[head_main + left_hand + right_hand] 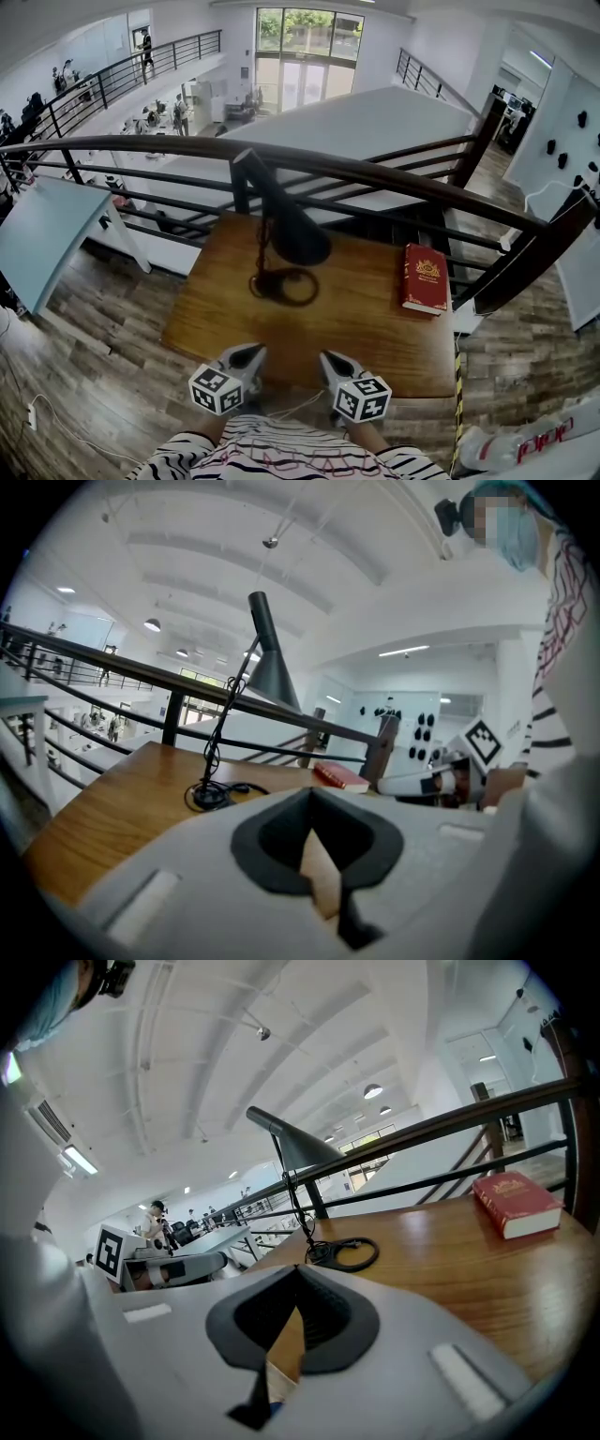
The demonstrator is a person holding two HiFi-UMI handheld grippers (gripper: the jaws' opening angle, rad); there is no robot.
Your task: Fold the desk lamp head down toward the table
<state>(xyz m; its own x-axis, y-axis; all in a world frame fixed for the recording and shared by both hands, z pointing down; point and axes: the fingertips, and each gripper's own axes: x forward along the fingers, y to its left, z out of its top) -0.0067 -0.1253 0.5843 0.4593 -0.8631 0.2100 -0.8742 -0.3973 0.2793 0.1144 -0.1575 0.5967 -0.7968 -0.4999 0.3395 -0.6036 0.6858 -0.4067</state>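
A black desk lamp stands upright on the wooden table (375, 328), its cone head (295, 234) raised on a thin stem above a round base (270, 281). In the left gripper view the lamp head (270, 667) shows high over the base (208, 797); in the right gripper view the lamp head (298, 1146) also stands raised. My left gripper (251, 353) and right gripper (332, 359) hover side by side at the table's front edge, well short of the lamp. Both are shut with nothing in them, as seen at the left gripper (317, 855) and the right gripper (286, 1340).
A red book (424, 278) lies at the table's right side. The lamp's cable (298, 286) loops beside the base. A dark railing (375, 173) runs behind the table, with an open drop to a lower floor beyond. A person's striped sleeve (281, 455) is at the bottom.
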